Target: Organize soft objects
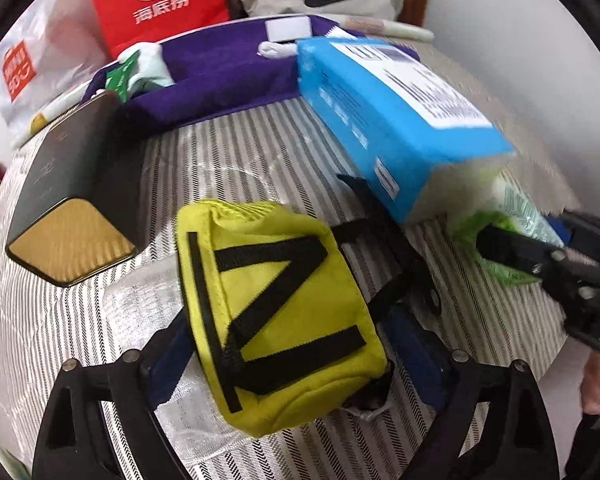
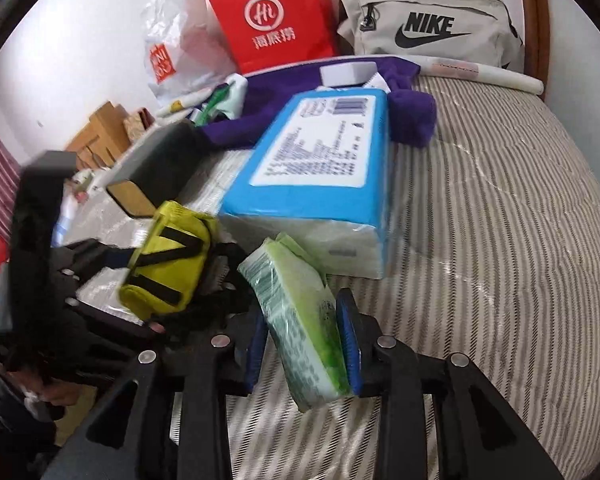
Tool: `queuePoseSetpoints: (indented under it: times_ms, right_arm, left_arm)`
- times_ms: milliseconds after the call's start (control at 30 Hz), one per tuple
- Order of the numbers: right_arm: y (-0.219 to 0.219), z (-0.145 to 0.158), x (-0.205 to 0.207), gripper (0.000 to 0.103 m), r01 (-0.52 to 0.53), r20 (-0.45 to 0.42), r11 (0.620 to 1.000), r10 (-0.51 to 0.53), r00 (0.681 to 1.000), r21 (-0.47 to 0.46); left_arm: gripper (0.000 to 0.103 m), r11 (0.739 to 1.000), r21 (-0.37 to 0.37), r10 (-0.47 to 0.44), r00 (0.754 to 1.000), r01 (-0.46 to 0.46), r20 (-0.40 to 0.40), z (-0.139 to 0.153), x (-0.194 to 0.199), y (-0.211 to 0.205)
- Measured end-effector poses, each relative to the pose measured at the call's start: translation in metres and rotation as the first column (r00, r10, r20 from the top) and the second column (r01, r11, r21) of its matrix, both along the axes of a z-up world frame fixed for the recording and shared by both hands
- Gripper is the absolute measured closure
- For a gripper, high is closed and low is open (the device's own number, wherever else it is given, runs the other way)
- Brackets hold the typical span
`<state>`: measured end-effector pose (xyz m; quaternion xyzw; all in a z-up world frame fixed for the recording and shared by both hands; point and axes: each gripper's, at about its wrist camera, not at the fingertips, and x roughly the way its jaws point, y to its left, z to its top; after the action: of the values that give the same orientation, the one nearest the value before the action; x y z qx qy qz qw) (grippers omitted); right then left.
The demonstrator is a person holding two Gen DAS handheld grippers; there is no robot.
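Our left gripper [image 1: 288, 364] clamps the yellow pouch [image 1: 278, 316]; our right gripper [image 2: 304, 352] pinches the green tissue pack [image 2: 300, 320] between its fingers, low over the bed [image 2: 500, 220]

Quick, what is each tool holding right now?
Left tool: closed on the yellow pouch.
Right tool: closed on the green tissue pack.

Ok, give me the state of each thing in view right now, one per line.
Left tool: shut on yellow pouch.
Right tool: shut on green tissue pack.
Blue tissue pack: lying flat on bed.
Black box: lying on its side.
Nike bag: zipped shut, at the headboard.
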<state>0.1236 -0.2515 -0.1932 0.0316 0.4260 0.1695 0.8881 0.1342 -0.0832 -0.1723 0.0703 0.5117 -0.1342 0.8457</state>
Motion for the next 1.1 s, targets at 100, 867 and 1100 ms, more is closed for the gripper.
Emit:
queuePoseSetpoints:
  times_ms: [100, 867, 1100]
  right_arm:
    - [-0.003, -0.002, 0.001, 0.066, 0.008, -0.001, 1.0, -0.008, 1.0, 0.011]
    - [0.008, -0.015, -0.004, 0.069, 0.042, -0.002, 0.997, -0.042, 0.999, -0.065]
    - [0.007, -0.017, -0.008, 0.068, 0.039, 0.016, 0.997, -0.037, 0.999, -0.07]
  left_arm:
    - [0.029, 0.998, -0.056, 0.013, 1.0, -0.012, 0.01, 0.006, -0.003, 0.013]
    - [0.047, 0.959, -0.209, 0.199, 0.979, -0.189, 0.03, 0.025, -0.023, 0.116]
    - [0.047, 0.949, -0.228, 0.217, 0.976, -0.217, -0.026, 0.012, -0.025, 0.125]
